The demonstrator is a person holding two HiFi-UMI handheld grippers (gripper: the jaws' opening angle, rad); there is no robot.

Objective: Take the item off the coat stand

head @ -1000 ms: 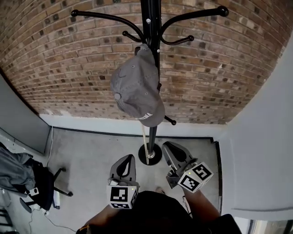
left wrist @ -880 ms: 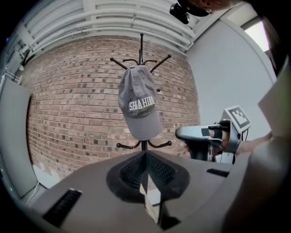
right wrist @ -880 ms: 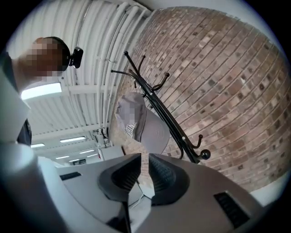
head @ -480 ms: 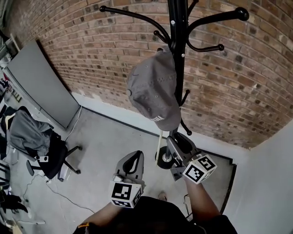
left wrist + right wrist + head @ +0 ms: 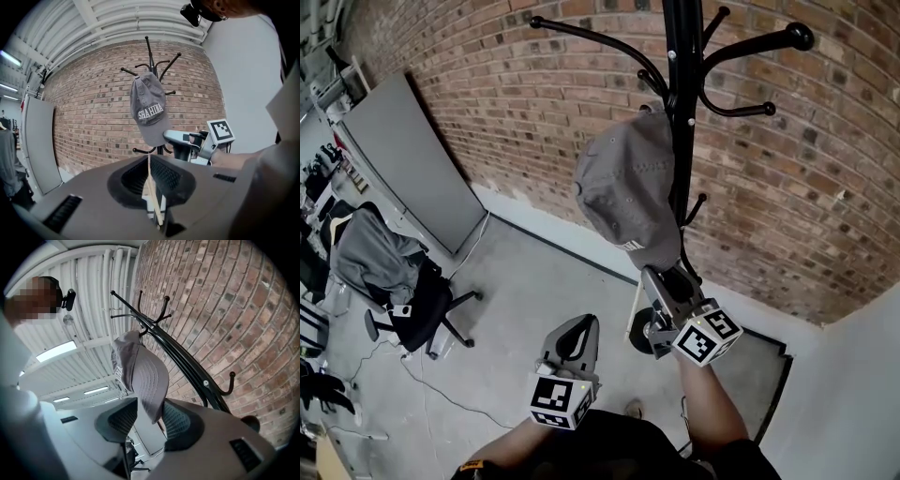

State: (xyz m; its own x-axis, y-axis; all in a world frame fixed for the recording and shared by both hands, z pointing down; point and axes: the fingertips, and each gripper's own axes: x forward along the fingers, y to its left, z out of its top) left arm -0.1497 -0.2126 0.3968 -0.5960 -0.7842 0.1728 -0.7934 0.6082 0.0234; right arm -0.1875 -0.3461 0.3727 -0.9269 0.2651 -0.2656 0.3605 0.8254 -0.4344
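A grey baseball cap (image 5: pixel 628 192) hangs on a hook of the black coat stand (image 5: pixel 682 94) in front of a brick wall. My right gripper (image 5: pixel 661 277) reaches up to the cap's lower edge. In the right gripper view the cap's brim (image 5: pixel 145 376) dips between the jaws of the right gripper (image 5: pixel 150 416). Those jaws are opening and the pads stand clear of the brim. My left gripper (image 5: pixel 581 323) is lower and to the left, shut and holding nothing. The left gripper view shows the cap (image 5: pixel 149 110) ahead and the right gripper (image 5: pixel 180 138) under it.
A grey panel (image 5: pixel 412 159) leans on the brick wall at left. An office chair (image 5: pixel 389 281) draped with grey clothing stands on the concrete floor, with cables beside it. A white wall (image 5: pixel 862 375) closes the right side. The stand's round base (image 5: pixel 642 333) sits behind the right gripper.
The right gripper has risen from below the cap up to its brim. The head view has swung, so the stand now sits further right. The left gripper has stayed low.
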